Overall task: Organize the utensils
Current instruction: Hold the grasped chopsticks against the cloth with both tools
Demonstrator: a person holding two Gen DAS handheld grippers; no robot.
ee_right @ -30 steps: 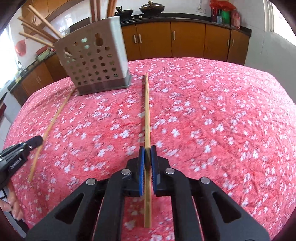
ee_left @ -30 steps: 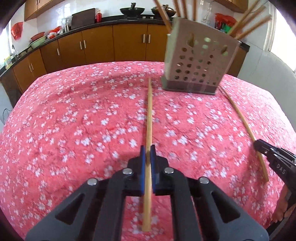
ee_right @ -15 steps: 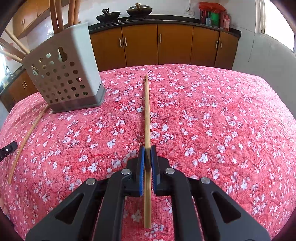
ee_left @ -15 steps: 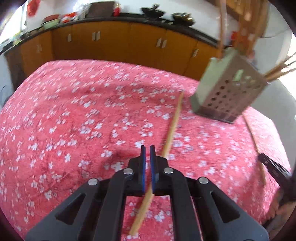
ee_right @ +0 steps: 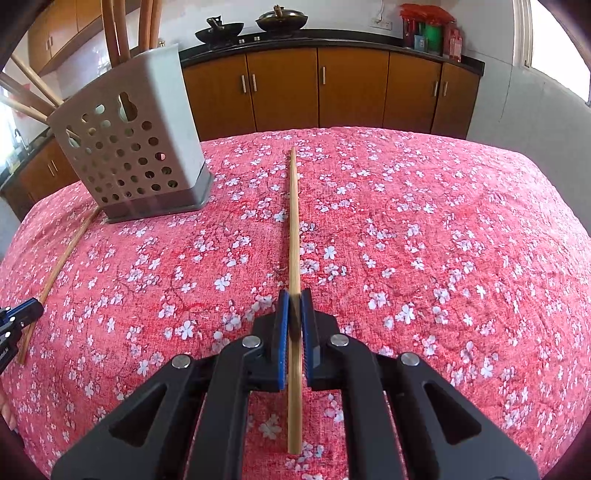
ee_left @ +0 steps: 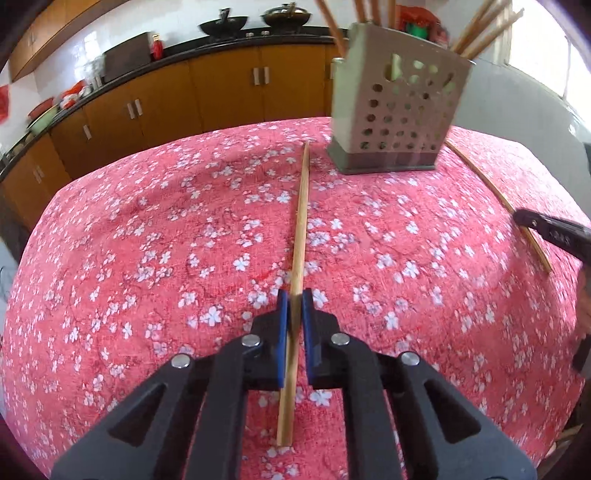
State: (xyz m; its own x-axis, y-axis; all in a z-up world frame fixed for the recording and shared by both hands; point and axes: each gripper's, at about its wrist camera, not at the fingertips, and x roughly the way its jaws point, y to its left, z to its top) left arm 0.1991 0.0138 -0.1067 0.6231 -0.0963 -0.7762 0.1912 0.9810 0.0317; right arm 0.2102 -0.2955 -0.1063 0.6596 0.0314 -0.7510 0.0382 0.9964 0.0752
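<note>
In the left wrist view my left gripper (ee_left: 294,295) has a wooden chopstick (ee_left: 302,206) between its blue pads, and the jaws are closing on it. Its far tip points just left of the perforated grey utensil holder (ee_left: 395,110), which has several chopsticks standing in it. My right gripper (ee_right: 294,295) is shut on a second chopstick (ee_right: 294,221), with the holder (ee_right: 136,147) to its far left. Each view shows the other gripper at its edge: the right one (ee_left: 546,230) and the left one (ee_right: 18,317), each with its chopstick (ee_left: 491,188) (ee_right: 62,258).
A red tablecloth with white blossoms (ee_right: 443,240) covers the table. Brown kitchen cabinets (ee_right: 351,88) run along the far wall under a dark counter with woks (ee_right: 219,31). A pale wall and a window stand to the right (ee_left: 535,74).
The left chopstick hung slanted between the left jaws half a second ago; now it runs straight between them again. The left view swung away from the holder and back. The right view has barely shifted since then.
</note>
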